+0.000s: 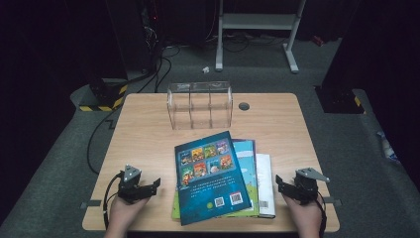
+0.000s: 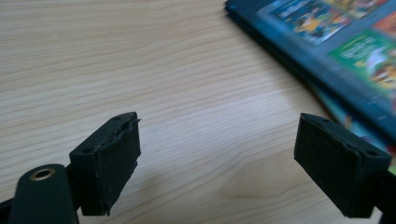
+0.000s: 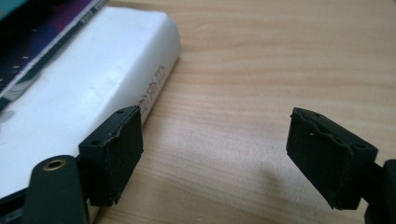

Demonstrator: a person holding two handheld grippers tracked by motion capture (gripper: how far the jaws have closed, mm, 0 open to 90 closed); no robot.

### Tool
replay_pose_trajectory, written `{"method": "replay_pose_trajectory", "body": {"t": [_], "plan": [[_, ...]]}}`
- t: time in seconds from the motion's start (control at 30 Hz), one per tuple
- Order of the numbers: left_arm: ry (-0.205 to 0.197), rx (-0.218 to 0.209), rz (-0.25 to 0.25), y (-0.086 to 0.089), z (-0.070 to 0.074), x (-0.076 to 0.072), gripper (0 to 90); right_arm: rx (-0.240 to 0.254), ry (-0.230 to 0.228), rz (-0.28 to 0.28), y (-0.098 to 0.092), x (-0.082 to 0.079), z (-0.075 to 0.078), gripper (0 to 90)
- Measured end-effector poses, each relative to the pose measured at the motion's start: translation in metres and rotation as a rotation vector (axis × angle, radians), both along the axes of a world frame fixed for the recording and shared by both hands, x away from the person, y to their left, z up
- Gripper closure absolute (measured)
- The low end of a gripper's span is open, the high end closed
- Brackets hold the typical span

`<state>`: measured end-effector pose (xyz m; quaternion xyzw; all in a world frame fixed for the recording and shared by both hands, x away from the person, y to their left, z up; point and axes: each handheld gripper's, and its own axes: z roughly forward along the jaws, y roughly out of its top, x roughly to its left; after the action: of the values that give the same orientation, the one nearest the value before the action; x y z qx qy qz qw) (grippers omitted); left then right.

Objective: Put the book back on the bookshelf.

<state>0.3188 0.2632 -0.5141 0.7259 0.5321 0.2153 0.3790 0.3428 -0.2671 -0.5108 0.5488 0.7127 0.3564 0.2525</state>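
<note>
While parted wide over bare wood with nothing between the jaws, right gripper [image 1: 280,183] at lower right of the high view, just beside the white book [image 1: 265,184], whose edge runs past the left jaw in the right gripper view. Left gripper [image 1: 157,184] at lower left, likewise spread and empty, near the blue book [image 1: 210,177] atop the stack at lower centre of the table [image 1: 148,134].
</note>
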Motion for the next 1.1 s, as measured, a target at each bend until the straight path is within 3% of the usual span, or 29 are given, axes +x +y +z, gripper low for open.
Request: {"method": "replay_pose_trajectory", "body": {"t": [0.03, 0.07, 0.23, 0.33, 0.5, 0.53, 0.63, 0.77, 0.87, 0.97, 1.0, 1.03, 1.1], "plan": [[0.001, -0.020, -0.001, -0.003, -0.001, 0.000, 14.7, -0.014, -0.009, 0.010, 0.002, -0.002, 0.001, 18.9], [-0.008, -0.006, -0.013, -0.007, -0.003, 0.001, 14.7, -0.039, -0.027, 0.023, 0.006, -0.003, 0.004, 19.0], [-0.003, 0.003, -0.026, -0.014, -0.006, 0.004, 14.9, -0.034, -0.050, 0.045, 0.009, -0.005, 0.010, 19.6], [-0.005, -0.062, -0.033, -0.017, -0.005, 0.004, 17.0, -0.040, -0.067, 0.043, 0.011, -0.006, 0.013, 19.6], [-0.035, -0.124, -0.042, -0.021, 0.001, -0.001, 21.8, -0.035, -0.088, 0.074, 0.021, -0.005, 0.022, 19.7], [-0.026, -0.162, -0.062, -0.023, 0.002, 0.001, 24.0, -0.030, -0.099, 0.089, 0.026, -0.006, 0.027, 19.7], [-0.047, -0.126, -0.068, -0.031, 0.006, 0.006, 24.7, -0.010, -0.113, 0.114, 0.032, -0.003, 0.036, 19.7], [-0.038, -0.138, -0.049, -0.037, 0.010, 0.013, 24.9, -0.016, -0.120, 0.128, 0.037, 0.002, 0.045, 19.7], [-0.042, -0.122, -0.048, -0.049, 0.011, 0.017, 24.1, -0.009, -0.142, 0.142, 0.045, 0.004, 0.054, 19.6], [-0.031, -0.116, -0.069, -0.062, 0.005, 0.013, 23.9, 0.017, -0.143, 0.171, 0.055, 0.002, 0.062, 20.6], [-0.027, -0.127, -0.092, -0.064, 0.002, 0.011, 25.4, 0.056, -0.158, 0.198, 0.062, -0.005, 0.062, 23.5], [0.007, -0.129, -0.126, -0.070, 0.001, 0.008, 25.5, 0.062, -0.154, 0.227, 0.066, -0.007, 0.062, 23.9], [0.008, -0.124, -0.141, -0.072, 0.001, 0.006, 25.2, 0.058, -0.136, 0.259, 0.071, -0.009, 0.061, 24.0]]}}
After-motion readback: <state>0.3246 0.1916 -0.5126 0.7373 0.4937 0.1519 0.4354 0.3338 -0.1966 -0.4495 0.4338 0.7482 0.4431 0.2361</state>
